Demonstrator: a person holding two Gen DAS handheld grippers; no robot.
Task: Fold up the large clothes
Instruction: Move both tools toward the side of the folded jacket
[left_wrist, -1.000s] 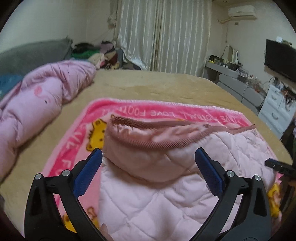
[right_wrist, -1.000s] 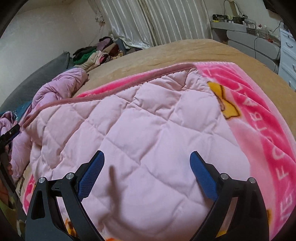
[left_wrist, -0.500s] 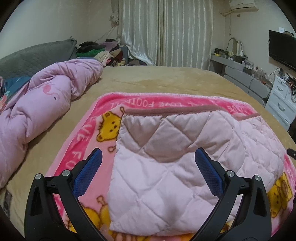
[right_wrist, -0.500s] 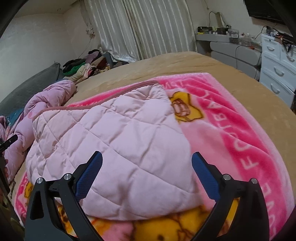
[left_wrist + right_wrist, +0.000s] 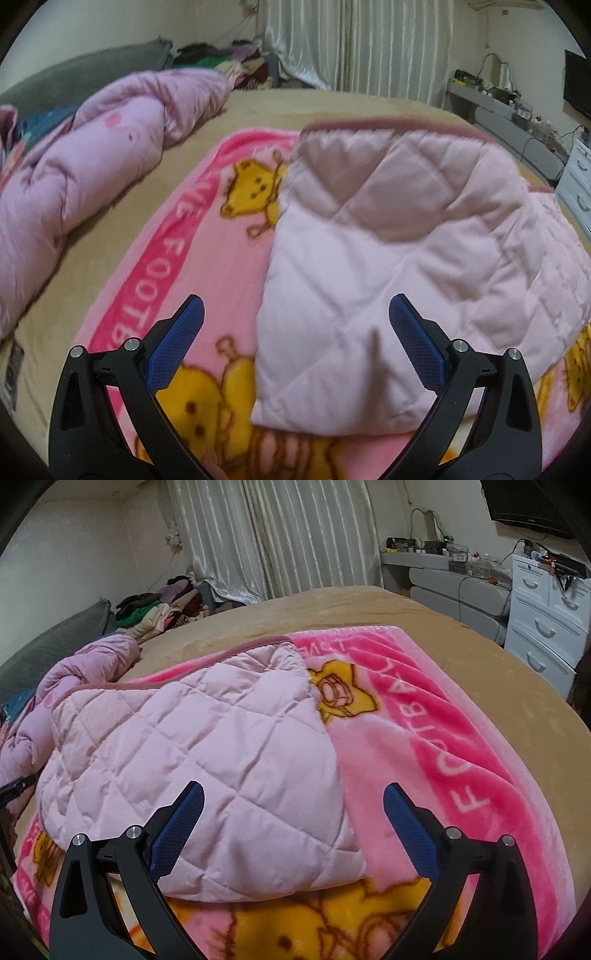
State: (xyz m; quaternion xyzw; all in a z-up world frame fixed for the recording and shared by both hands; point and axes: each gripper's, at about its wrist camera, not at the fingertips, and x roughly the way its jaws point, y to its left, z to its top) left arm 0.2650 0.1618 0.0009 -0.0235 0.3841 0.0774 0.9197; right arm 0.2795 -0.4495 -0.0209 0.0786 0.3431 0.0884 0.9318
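Observation:
A pale pink quilted garment (image 5: 399,266) with a dusty-rose ribbed hem lies folded on a pink cartoon-bear blanket (image 5: 173,258) spread on the bed. It also shows in the right wrist view (image 5: 192,760), on the same blanket (image 5: 443,738). My left gripper (image 5: 295,339) is open and empty, just above the garment's near left edge. My right gripper (image 5: 293,823) is open and empty, above the garment's near right corner.
A crumpled pink duvet (image 5: 85,173) lies along the bed's left side. The tan bed cover (image 5: 369,605) stretches to the far edge. A pile of clothes (image 5: 159,609) sits near the curtains. White drawers (image 5: 546,624) and a grey desk (image 5: 454,583) stand at the right.
The raised hem has dropped and the garment now lies flat and folded. Both open grippers have pulled back toward the near edge, the left one shifting left.

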